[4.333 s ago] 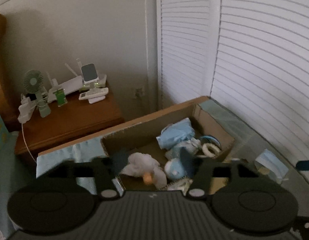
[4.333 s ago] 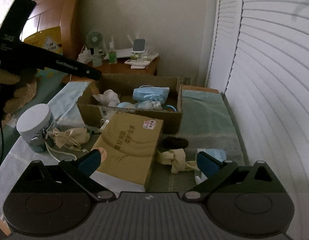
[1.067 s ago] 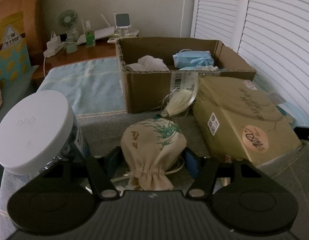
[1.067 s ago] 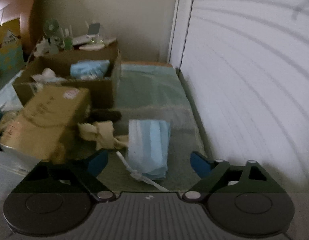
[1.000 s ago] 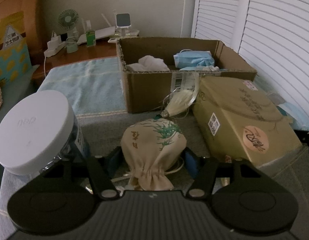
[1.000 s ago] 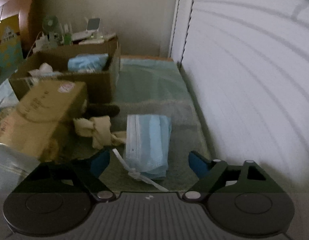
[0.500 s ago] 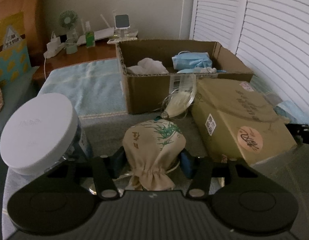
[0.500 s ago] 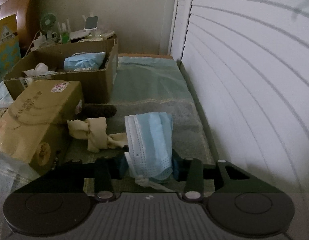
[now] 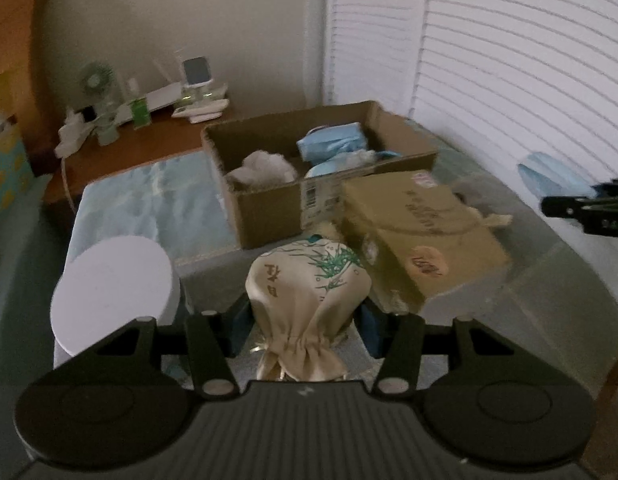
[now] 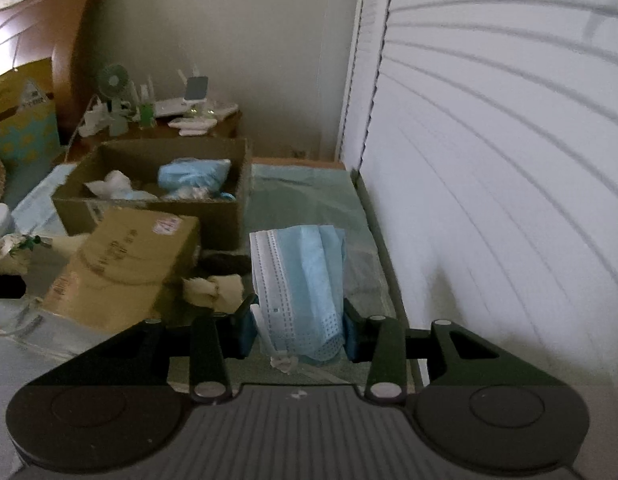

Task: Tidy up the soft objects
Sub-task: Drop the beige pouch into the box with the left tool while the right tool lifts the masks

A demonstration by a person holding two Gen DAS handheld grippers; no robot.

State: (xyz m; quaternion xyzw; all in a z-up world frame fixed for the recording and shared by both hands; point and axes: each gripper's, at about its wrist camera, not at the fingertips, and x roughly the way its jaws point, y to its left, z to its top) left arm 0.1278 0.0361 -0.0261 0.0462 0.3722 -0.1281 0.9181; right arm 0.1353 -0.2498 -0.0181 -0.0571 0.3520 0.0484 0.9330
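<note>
Both lifted since last frame: left tongs (image 9: 305, 316) pinching drawstring pouch (image 9: 307, 300), right tongs (image 10: 297, 330) pinching face mask (image 10: 299, 280); cardboard box (image 9: 265, 204) holds masks and white cloth.

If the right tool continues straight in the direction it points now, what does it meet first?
Probably the open cardboard box, near its right corner, or the green bed cover beside it; depth is unclear. The right tool already holds the blue face mask.
</note>
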